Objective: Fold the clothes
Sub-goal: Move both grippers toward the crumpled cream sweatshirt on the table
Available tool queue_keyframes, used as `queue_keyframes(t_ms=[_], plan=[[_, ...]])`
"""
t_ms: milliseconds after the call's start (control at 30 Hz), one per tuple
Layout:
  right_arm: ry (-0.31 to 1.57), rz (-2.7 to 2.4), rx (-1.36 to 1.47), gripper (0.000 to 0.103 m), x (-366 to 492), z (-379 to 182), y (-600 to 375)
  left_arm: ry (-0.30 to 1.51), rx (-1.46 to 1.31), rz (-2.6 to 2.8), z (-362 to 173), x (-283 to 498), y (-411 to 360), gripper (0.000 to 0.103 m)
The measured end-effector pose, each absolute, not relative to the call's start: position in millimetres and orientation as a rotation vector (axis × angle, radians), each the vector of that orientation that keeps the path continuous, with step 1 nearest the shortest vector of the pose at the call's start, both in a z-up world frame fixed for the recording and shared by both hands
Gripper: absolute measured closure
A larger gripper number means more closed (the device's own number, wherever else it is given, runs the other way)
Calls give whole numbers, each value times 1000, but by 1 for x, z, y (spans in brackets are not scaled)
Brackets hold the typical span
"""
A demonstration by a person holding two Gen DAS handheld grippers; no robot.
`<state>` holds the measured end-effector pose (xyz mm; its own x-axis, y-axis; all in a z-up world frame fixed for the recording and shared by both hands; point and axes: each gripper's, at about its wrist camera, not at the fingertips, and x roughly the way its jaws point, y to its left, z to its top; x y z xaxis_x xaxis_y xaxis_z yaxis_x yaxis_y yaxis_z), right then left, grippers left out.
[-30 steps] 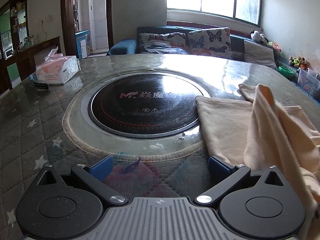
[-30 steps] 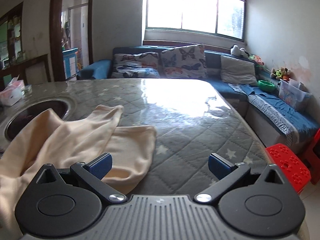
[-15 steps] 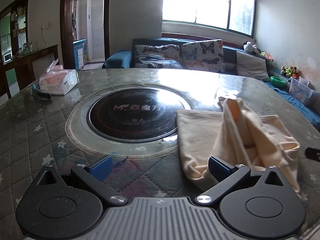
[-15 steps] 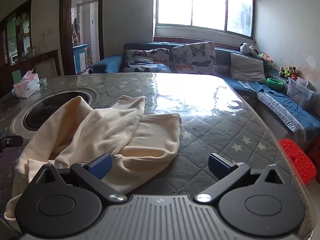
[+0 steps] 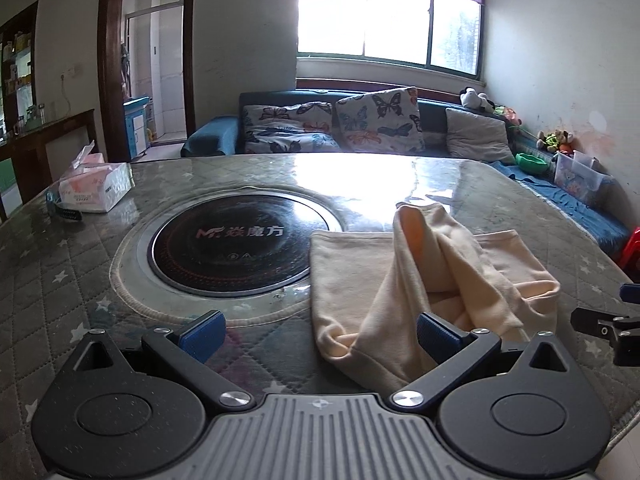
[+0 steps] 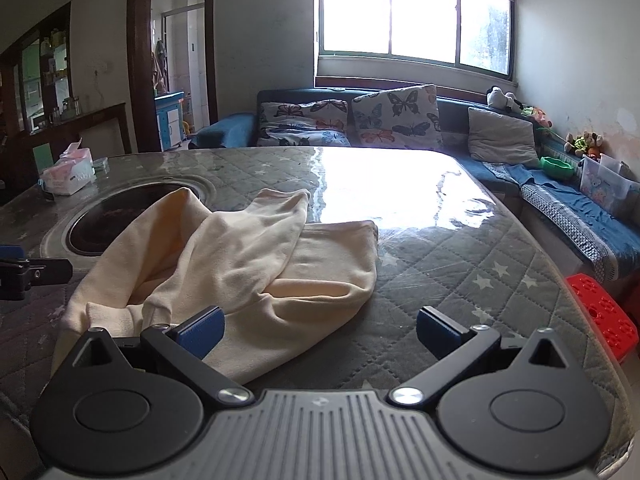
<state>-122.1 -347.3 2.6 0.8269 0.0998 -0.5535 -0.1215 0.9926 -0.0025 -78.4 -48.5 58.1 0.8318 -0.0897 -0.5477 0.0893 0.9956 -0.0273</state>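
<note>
Left wrist view: cream garment (image 5: 420, 280) sits rumpled ahead-right of the left gripper (image 5: 320, 330), partly doubled over with a bunched ridge on top, its near hem just past the right fingertip and its far-left edge touching the round cooktop (image 5: 232, 246) rim. Both tools are released, jaws wide, holding nothing; right gripper (image 6: 320, 328) has the same cloth ahead-left. Suggest each pinches one near corner, single layer only, then pulls the ridge flat on the quilted table (image 6: 460, 280) before folding.
</note>
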Motion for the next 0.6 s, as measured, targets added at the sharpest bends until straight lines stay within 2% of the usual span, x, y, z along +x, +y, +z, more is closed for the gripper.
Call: queue_keyframes(t_ms=[600], plan=[[593,137,-41,0,-120,4,-343,584,12,-114,61,-74,-57,0]])
